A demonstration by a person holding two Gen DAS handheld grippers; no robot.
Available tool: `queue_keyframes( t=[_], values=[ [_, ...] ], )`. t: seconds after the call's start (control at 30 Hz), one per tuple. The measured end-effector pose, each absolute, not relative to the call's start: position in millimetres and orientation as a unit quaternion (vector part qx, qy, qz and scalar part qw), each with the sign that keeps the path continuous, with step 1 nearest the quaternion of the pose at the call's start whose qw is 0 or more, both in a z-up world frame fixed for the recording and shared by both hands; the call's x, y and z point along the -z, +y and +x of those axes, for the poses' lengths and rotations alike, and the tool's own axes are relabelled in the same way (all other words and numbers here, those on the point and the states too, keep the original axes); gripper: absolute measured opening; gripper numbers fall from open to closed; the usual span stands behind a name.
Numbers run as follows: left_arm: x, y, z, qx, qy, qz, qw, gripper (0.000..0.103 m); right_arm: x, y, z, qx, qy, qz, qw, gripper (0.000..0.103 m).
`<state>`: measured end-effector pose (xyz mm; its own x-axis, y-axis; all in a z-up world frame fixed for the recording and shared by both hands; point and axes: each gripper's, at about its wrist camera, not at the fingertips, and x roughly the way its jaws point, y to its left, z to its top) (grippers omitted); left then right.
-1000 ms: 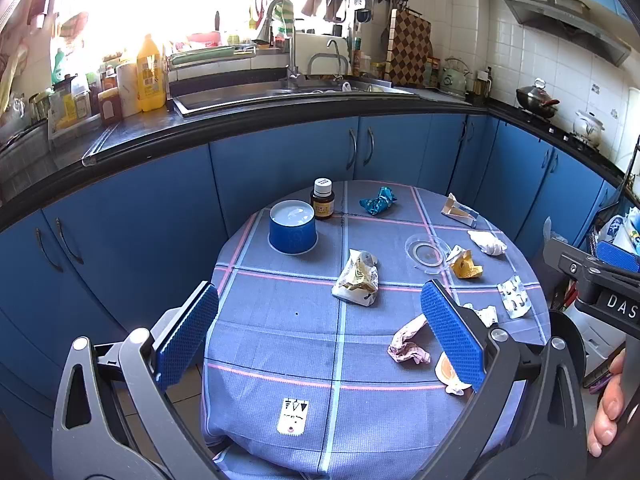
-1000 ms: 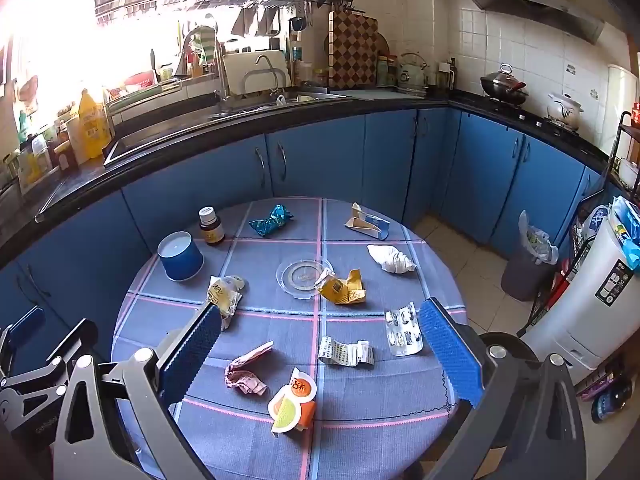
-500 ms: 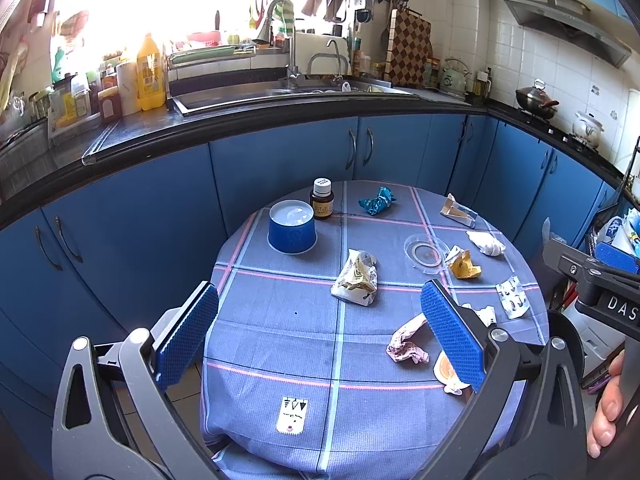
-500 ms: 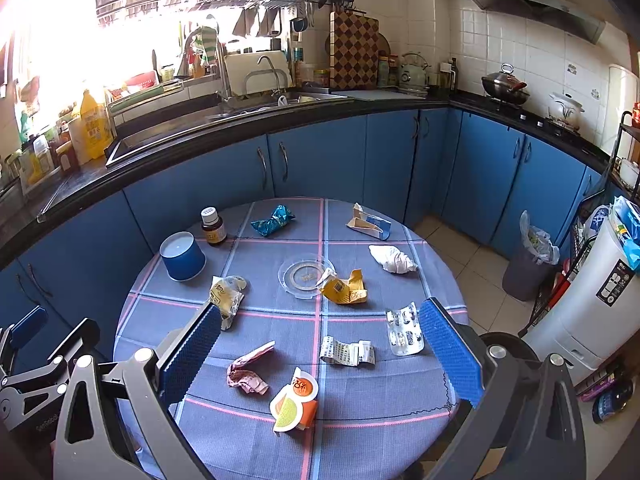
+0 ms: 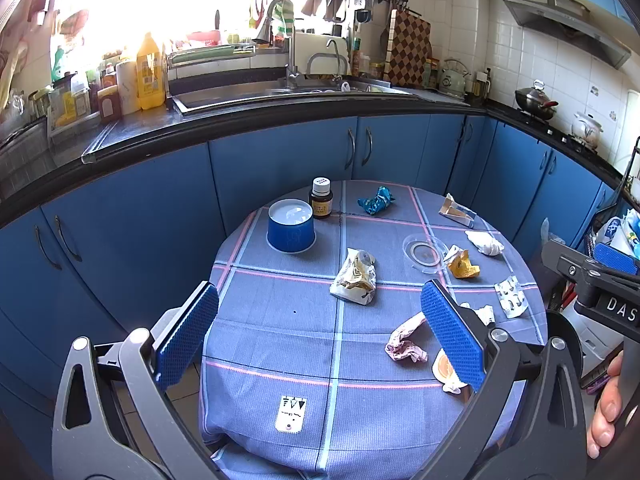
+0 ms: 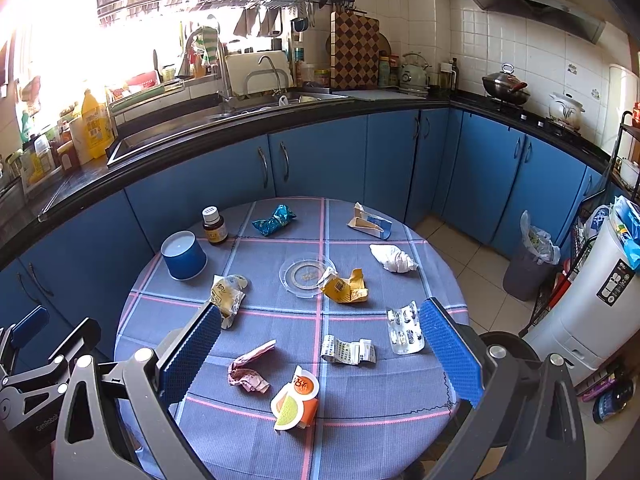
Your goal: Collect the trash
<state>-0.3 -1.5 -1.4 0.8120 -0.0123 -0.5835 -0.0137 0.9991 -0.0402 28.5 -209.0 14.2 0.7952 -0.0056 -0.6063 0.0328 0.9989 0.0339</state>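
Observation:
Trash lies scattered on a round table with a blue checked cloth (image 6: 360,432): a pink crumpled paper (image 6: 248,372), an orange and yellow wrapper (image 6: 296,398), a printed leaflet (image 6: 348,354), a blister pack (image 6: 404,330), a yellow wrapper (image 6: 346,286), a white tissue (image 6: 394,258), a cream bag (image 5: 354,278) and a blue wrapper (image 5: 376,200). My left gripper (image 5: 320,340) is open and empty above the table's near edge. My right gripper (image 6: 320,352) is open and empty above the near trash.
An upturned blue cup (image 5: 291,230), a brown medicine bottle (image 5: 321,198), a clear plastic lid (image 6: 306,274) and a torn carton (image 6: 370,222) are on the table. A grey bin with a bag (image 6: 530,258) stands on the floor at right, by a white appliance (image 6: 588,300). Blue cabinets curve behind.

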Motion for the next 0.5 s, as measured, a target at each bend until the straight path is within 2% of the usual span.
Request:
queue_keyframes(
  t=[0.5],
  values=[
    [3.4,-2.1,-2.3,0.002,0.311,-0.029,0.95,0.099,-12.3,-202.8,27.7,0.005,0.325,0.018,0.946,0.097]
  ],
)
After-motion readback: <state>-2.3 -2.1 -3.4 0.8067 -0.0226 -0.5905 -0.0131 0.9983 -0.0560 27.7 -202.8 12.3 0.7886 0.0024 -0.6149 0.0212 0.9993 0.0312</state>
